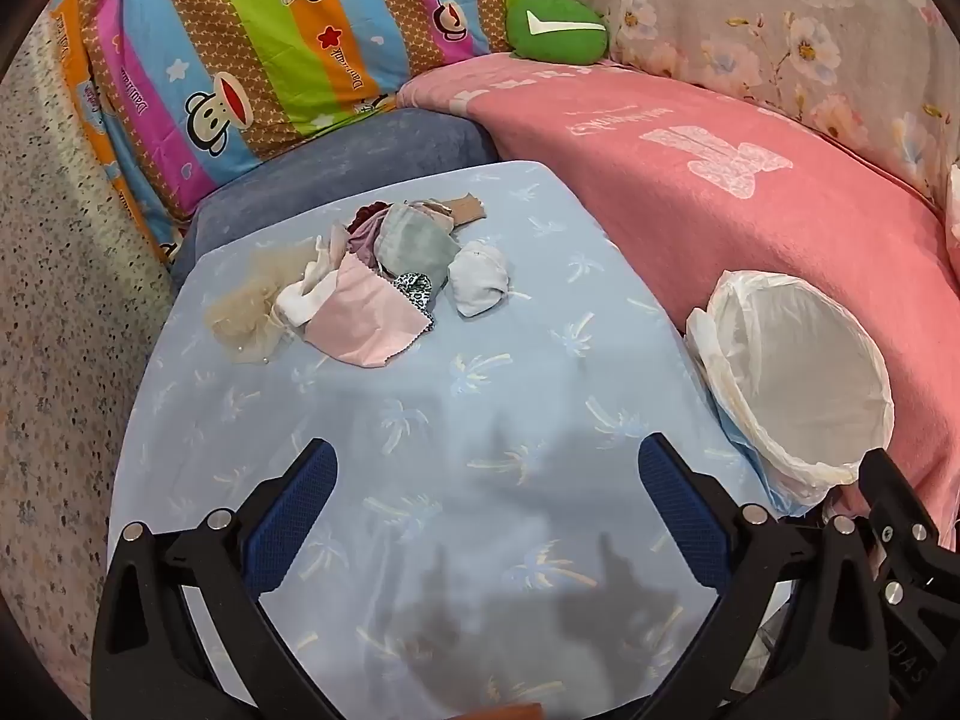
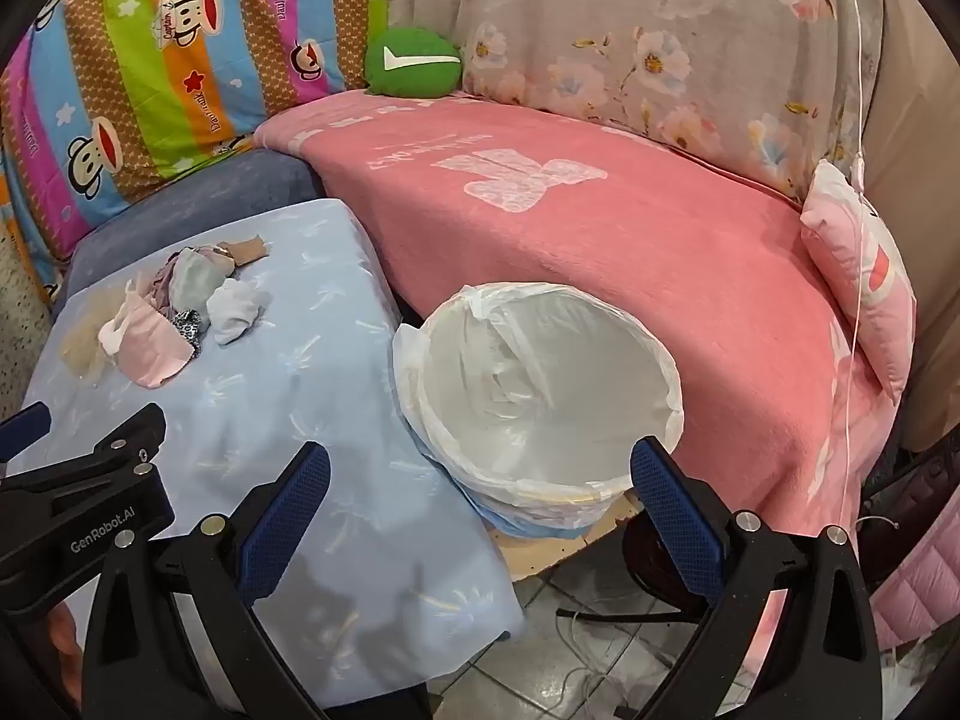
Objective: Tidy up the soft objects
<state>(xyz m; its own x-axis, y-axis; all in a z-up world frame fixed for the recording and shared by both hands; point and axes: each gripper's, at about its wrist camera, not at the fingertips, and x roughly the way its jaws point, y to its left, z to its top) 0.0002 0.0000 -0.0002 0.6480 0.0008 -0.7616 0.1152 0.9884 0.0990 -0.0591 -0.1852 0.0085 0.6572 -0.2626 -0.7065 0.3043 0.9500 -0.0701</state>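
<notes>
Where fabric pile tangles (pieces overlapping, hard to separate), left claw wide, right claw wide, bin base hidden

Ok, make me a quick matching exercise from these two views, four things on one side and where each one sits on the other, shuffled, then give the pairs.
Things:
1. pile of small cloths
2. bin with white liner
3. green cushion
4. left gripper

Places:
A. at the far edge of the pink blanket
B. open, above bare blue sheet
C. between the blue surface and the pink blanket
D. at the far end of the blue sheet

Pairs: 1-D, 2-C, 3-A, 4-B
</notes>
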